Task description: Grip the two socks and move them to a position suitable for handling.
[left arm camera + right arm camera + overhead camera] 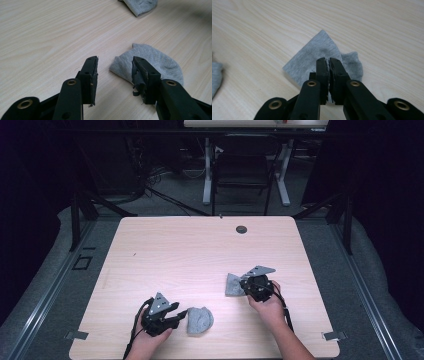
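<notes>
Two grey socks lie on the light wooden table (pixel 200 245). One sock (pixel 200 320) (pixel 156 60) rests near the front edge, bunched into a rounded shape. My left gripper (pixel 183 313) (pixel 115 61) sits just left of it, open, with its right jaw over the sock's edge and nothing pinched. The other sock (pixel 233 284) (pixel 312 55) lies folded toward the right, one corner pointing away. My right gripper (pixel 246 287) (pixel 327 60) is shut on the near edge of this sock, the jaws pressed almost together. That second sock also shows far off in the left gripper view (pixel 141 6).
A dark round cable hole (pixel 241 229) sits near the table's far edge. Beyond the table stand a white desk frame (pixel 206 175) and cables on the grey floor. Bare wood stretches across the table's far half and left side.
</notes>
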Demonstrator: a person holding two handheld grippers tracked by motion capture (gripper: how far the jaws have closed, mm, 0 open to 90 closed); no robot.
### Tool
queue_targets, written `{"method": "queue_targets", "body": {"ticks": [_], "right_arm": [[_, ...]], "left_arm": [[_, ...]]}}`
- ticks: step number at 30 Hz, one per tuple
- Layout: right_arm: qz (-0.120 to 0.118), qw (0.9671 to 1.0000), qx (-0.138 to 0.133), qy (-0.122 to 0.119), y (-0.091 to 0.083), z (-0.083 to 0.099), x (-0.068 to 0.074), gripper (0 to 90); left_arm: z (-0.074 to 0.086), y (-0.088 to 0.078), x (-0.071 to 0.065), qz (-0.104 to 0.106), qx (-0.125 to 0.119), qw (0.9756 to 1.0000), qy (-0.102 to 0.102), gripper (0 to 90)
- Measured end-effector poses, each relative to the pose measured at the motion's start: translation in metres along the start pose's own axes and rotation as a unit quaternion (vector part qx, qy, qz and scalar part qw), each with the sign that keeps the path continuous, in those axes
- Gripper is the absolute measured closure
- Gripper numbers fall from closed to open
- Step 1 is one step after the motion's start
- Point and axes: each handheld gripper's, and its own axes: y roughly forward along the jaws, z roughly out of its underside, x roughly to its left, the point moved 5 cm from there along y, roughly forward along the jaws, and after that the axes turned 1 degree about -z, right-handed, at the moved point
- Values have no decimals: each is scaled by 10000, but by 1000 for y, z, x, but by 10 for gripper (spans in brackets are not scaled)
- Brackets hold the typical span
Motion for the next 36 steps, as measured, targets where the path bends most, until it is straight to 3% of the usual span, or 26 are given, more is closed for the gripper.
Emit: {"method": "queue_targets", "body": {"ticks": [10, 18, 23, 26, 36], "right_arm": [[101, 9997, 206, 50, 25, 7, -2, 857], [23, 9998, 190, 88, 26, 9, 3, 878], [-108, 9998, 128, 71, 27, 10, 14, 878], [-211, 9997, 139, -1, 28, 9, 28, 876], [-260, 9995, 161, -61, 33, 5, 52, 875]], "left_arm": [[1, 0, 1, 16, -5, 10000, -37, 559], [0, 1, -1, 26, -15, 10000, -16, 555], [1, 1, -3, 43, -3, 10000, -1, 554], [1, 2, -4, 57, 6, 10000, -8, 554], [1, 3, -8, 104, 46, 9999, 88, 554]]}}
